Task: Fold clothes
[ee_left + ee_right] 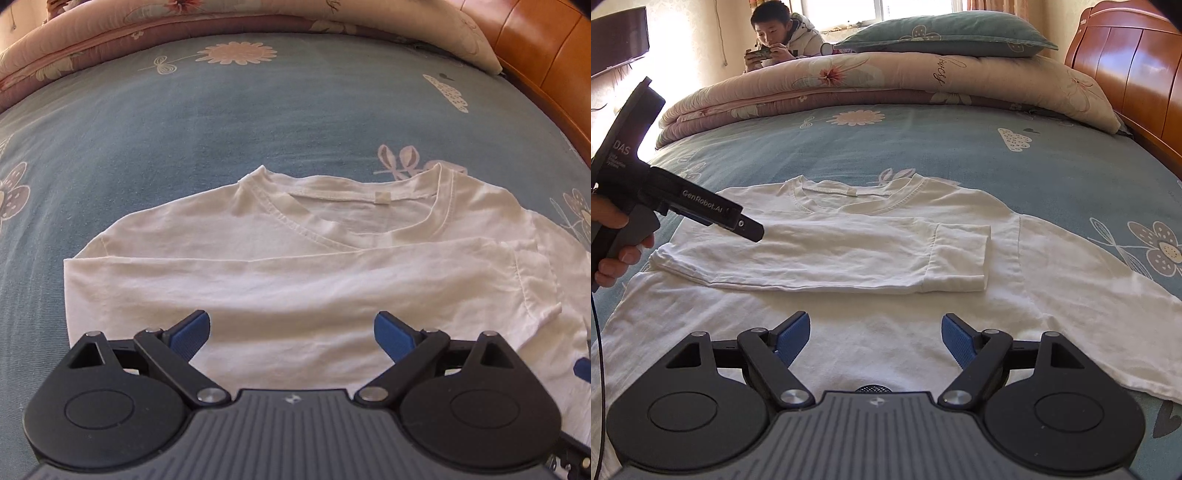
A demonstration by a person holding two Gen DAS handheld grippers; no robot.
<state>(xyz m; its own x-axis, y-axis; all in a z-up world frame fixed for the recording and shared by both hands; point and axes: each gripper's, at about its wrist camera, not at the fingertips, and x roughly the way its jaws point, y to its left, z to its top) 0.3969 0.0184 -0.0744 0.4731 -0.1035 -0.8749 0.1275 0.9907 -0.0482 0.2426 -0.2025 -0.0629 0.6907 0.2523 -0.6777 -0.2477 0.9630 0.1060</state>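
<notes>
A white T-shirt [280, 273] lies flat on the blue flowered bedsheet [258, 118], collar away from me. Its left side and sleeve [956, 254] are folded over across the chest. The right sleeve [1100, 302] lies spread out. My left gripper [291, 332] is open and empty, just above the folded part. My right gripper [875, 338] is open and empty, above the shirt's lower body [871, 332]. The left gripper's body [676, 199] shows in the right wrist view, held by a hand over the shirt's left edge.
A rolled quilt [868, 81] and a pillow [945, 33] lie along the far side of the bed. A wooden headboard [1137, 74] stands at the right. A boy [783, 37] with a phone leans behind the quilt.
</notes>
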